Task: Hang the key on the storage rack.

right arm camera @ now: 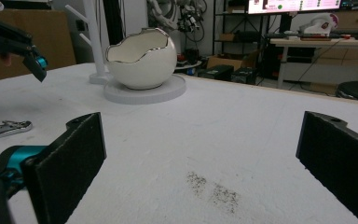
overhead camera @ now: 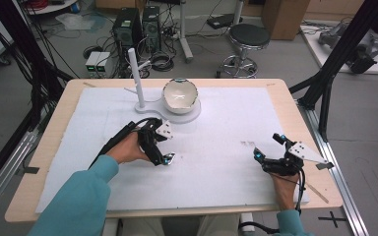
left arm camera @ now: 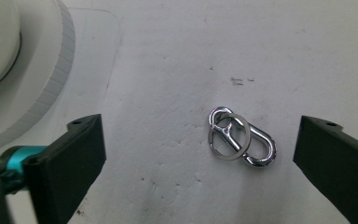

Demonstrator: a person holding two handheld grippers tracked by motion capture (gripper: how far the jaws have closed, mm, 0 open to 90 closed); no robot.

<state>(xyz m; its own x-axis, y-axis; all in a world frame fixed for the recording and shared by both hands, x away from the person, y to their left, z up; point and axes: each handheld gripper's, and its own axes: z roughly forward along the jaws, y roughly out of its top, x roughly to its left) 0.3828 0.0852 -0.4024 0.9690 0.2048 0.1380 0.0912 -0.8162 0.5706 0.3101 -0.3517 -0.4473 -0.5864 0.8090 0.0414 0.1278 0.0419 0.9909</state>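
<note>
A shiny metal snap clasp with a key ring (left arm camera: 240, 137) lies flat on the white table cover (left arm camera: 223, 51). My left gripper (left arm camera: 198, 137) hovers over it, open, its jaws standing wide on either side and the clasp nearer the right jaw. In the high view the left gripper (overhead camera: 158, 147) points down at the clasp (overhead camera: 171, 156) left of centre. My right gripper (overhead camera: 268, 146) rests open near the table's right side with nothing between its jaws. The right gripper view has the clasp (right arm camera: 9, 128) at far left, below the left gripper (right arm camera: 23, 46).
A white egg-shaped bowl (overhead camera: 179, 95) sits on a round white base (overhead camera: 189, 116) at the back centre, with an upright white post with pegs (overhead camera: 135, 78) beside it. A dark smudge (right arm camera: 212, 189) marks the cover ahead of the right gripper.
</note>
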